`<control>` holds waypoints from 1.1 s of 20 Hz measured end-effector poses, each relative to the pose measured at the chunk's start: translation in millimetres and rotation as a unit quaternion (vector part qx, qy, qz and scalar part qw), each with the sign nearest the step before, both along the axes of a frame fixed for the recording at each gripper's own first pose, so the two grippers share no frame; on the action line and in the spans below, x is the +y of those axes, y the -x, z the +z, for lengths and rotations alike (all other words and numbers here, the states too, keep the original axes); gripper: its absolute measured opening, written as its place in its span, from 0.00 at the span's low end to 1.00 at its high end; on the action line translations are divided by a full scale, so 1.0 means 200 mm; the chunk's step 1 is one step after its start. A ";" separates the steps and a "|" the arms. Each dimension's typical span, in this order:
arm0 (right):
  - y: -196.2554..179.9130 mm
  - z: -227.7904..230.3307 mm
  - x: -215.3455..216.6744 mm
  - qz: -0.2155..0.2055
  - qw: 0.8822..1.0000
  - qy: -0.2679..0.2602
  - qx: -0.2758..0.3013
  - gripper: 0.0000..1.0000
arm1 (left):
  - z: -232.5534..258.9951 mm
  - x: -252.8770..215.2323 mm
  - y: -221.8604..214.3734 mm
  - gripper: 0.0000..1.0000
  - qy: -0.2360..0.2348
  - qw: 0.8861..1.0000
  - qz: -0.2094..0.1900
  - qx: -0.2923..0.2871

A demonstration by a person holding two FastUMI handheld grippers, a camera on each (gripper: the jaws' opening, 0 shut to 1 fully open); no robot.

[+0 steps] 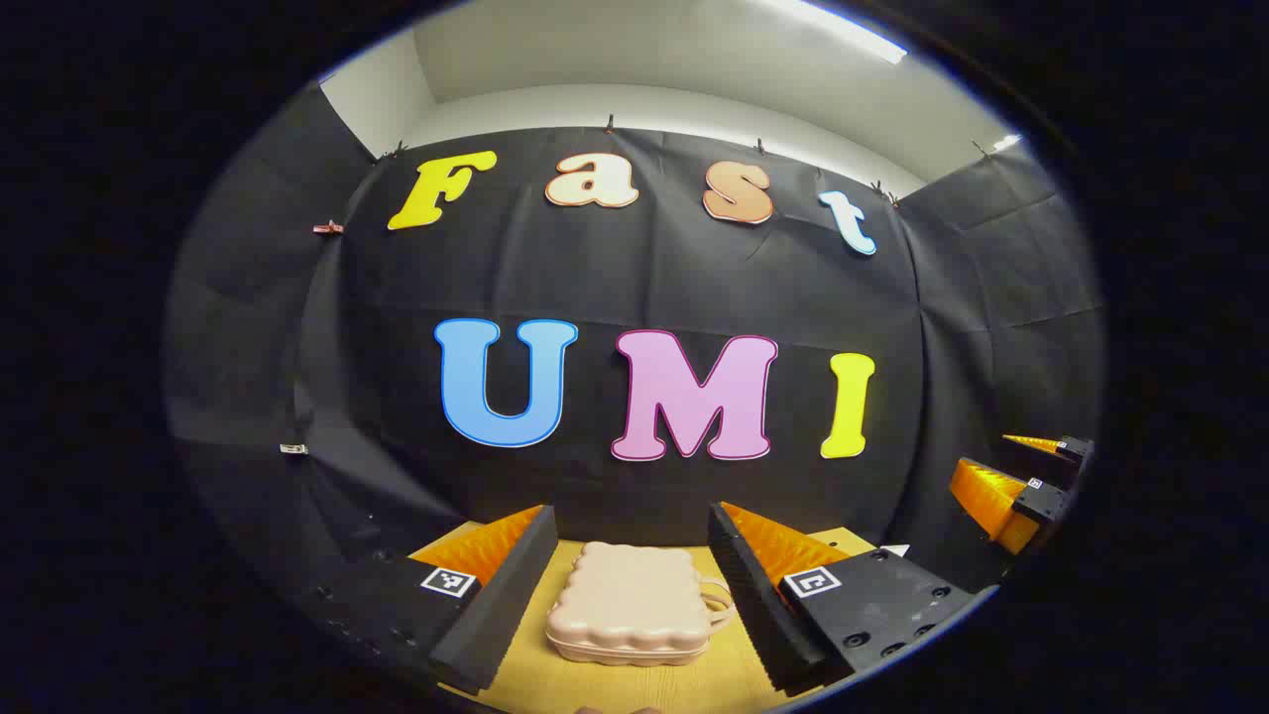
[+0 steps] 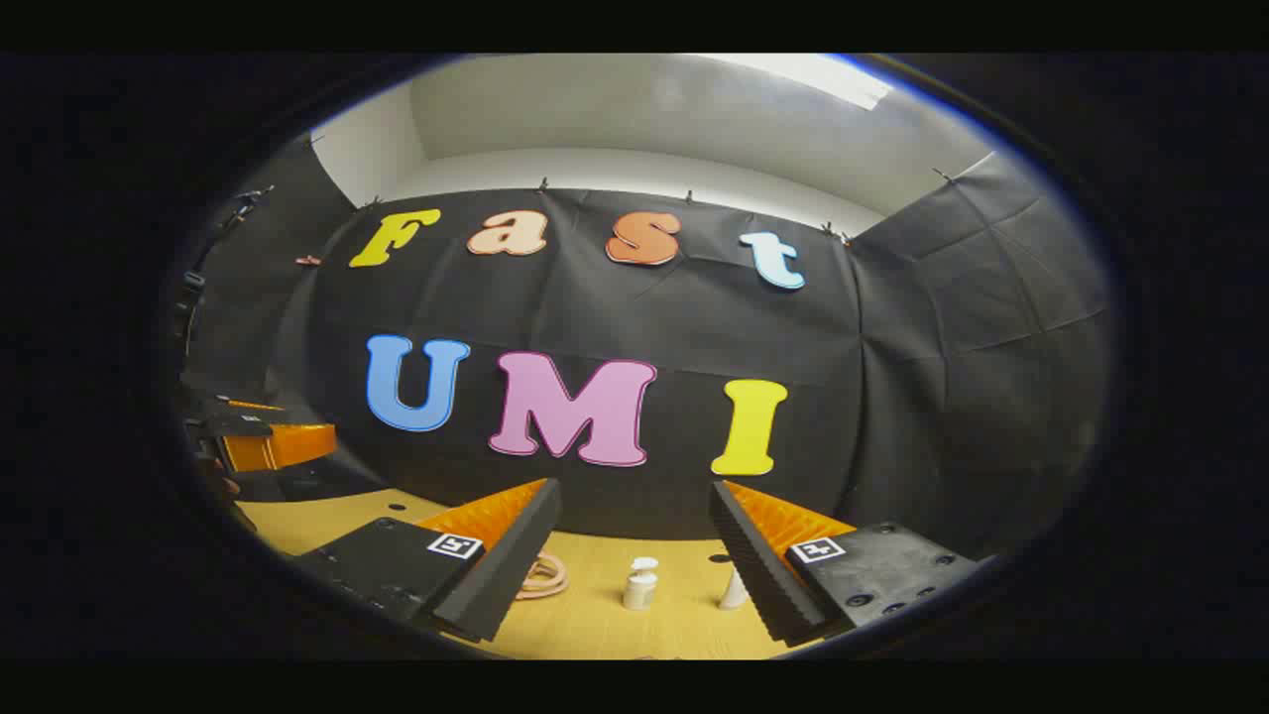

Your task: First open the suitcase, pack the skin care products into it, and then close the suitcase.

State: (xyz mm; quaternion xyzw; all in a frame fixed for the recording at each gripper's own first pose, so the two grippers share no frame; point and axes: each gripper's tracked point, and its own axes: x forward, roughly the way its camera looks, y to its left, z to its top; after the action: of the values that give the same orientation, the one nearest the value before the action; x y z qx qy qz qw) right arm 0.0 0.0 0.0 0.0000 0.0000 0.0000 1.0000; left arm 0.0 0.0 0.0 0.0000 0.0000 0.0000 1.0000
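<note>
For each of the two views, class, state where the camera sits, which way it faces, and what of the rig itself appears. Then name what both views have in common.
Left gripper view: rides on the left gripper, facing the booth wall over the closed suitcase between its open fingers; the right gripper shows far right.
Right gripper view: rides on the right gripper, facing the wall over two small bottles; the left gripper shows far left.
Shared: the wooden table, the wall, and part of the suitcase.
</note>
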 end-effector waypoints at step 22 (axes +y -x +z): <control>-0.13 -0.10 -0.01 -0.017 1.000 0.015 0.015 0.96 | -0.11 -0.13 -0.20 0.96 -0.012 0.998 -0.056 0.027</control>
State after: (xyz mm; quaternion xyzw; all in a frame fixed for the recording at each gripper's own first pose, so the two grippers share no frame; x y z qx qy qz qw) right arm 26.7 -2.6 -19.0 -0.0148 0.0148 -0.0174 0.9996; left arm 39.9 -26.3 -21.0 0.0118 0.0271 -0.0555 0.9980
